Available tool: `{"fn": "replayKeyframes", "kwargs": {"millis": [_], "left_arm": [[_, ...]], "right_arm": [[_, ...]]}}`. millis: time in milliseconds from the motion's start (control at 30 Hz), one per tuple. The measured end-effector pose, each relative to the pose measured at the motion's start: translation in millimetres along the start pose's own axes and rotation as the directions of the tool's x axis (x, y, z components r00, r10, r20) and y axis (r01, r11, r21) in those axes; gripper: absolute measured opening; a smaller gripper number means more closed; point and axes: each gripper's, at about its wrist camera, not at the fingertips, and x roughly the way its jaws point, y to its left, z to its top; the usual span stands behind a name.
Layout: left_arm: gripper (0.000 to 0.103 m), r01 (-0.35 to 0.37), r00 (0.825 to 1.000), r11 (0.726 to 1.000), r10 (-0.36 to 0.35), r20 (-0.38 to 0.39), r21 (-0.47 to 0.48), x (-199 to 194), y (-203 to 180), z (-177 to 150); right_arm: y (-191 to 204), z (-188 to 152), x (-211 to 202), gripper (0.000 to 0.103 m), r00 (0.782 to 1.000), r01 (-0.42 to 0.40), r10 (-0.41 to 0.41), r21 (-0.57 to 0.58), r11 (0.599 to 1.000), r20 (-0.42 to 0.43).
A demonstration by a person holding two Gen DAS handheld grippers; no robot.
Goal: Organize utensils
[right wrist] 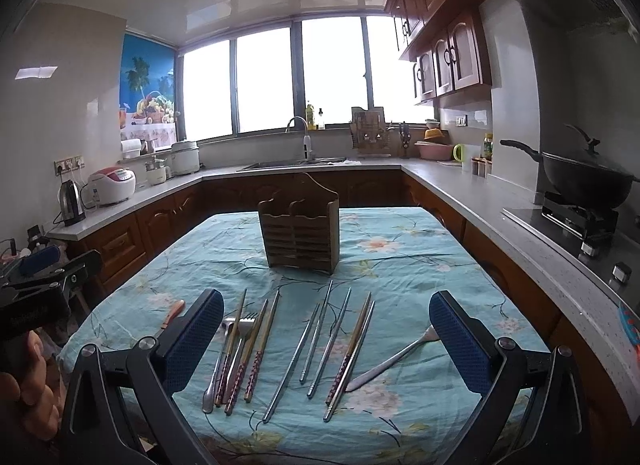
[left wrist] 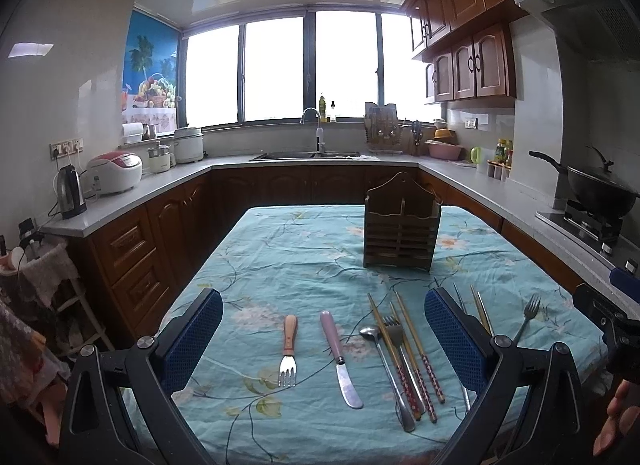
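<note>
Home kitchen: sink (left wrist: 306,154), wok (right wrist: 586,179) on stove, wooden cabinets (left wrist: 474,63), rice cooker (left wrist: 115,173).

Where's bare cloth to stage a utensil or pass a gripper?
Free: the tablecloth left of the wooden holder, and the strip between the holder and the utensil row. Crowded: the near right, where chopsticks, spoon and forks overlap.

Forks (left wrist: 288,349), a knife (left wrist: 340,357), a spoon (left wrist: 384,369) and chopsticks (right wrist: 320,345) are laid flat on the floral tablecloth (right wrist: 400,265). Behind them, a wooden slatted holder (right wrist: 299,239) is placed upright.
</note>
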Motion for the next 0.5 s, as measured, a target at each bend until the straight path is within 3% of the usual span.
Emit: {"fn": "replayKeyframes", "kwargs": {"millis": [500], "left_arm": [[0.102,0.000,1.000,1.000,0.000,0.003,0.001,-0.5,-5.5,-4.4]], "right_arm": [[2.2,2.5,0.6,0.103,1.000,-0.005,0.005,-0.004,1.000,0.000]]}}
